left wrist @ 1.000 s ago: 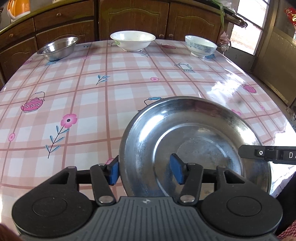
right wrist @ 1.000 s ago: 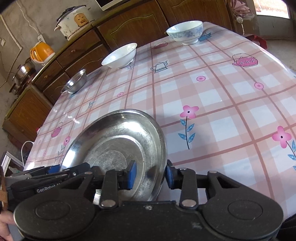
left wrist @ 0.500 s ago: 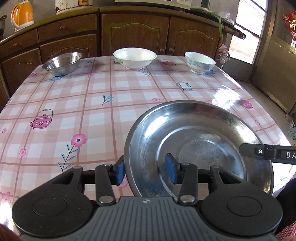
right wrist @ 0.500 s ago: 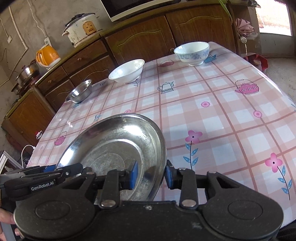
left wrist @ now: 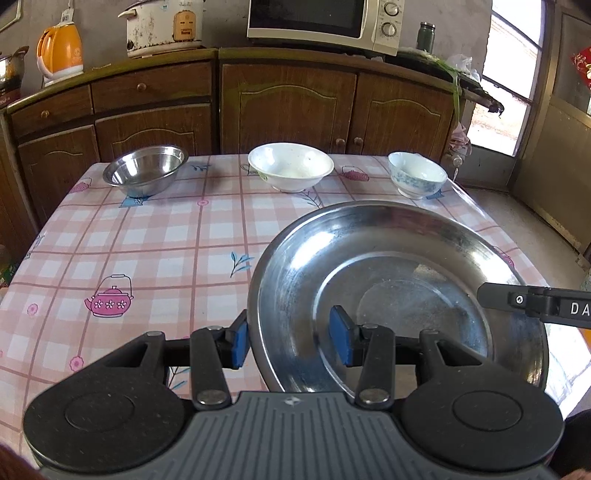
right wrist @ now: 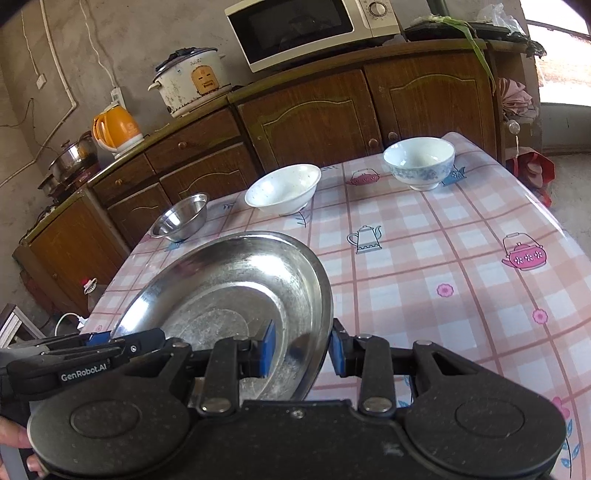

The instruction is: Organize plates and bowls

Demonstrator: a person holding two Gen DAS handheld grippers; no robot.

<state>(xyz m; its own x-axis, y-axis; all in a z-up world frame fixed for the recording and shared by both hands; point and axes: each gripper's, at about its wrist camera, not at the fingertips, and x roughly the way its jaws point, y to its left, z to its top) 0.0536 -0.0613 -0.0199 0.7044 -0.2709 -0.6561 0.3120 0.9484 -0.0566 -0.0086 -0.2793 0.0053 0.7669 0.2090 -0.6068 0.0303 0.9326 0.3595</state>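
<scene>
Now, what you have in front of you:
Left hand-held gripper (left wrist: 291,341): your jaws are partly apart and clamp the left rim of the steel plate (left wrist: 399,291), one blue pad outside the rim, one inside the dish.
Right hand-held gripper (right wrist: 303,349): it is closed on the opposite rim of the same plate in the same way, a pad on either side of the edge.
Steel plate: you hold it between both grippers, raised off the tabletop (left wrist: 155,251) at its near end.
Steel bowl (left wrist: 146,174): far left on the tabletop, well apart from the plate.
White bowl (left wrist: 290,166): far middle, upright.
Blue-patterned bowl (left wrist: 416,179): far right, near the plate's far rim in the left wrist view.
Behind the tabletop: wooden cabinets (left wrist: 288,107) carrying a microwave (left wrist: 325,20), a rice cooker (left wrist: 164,26) and an orange kettle (left wrist: 61,50).
</scene>
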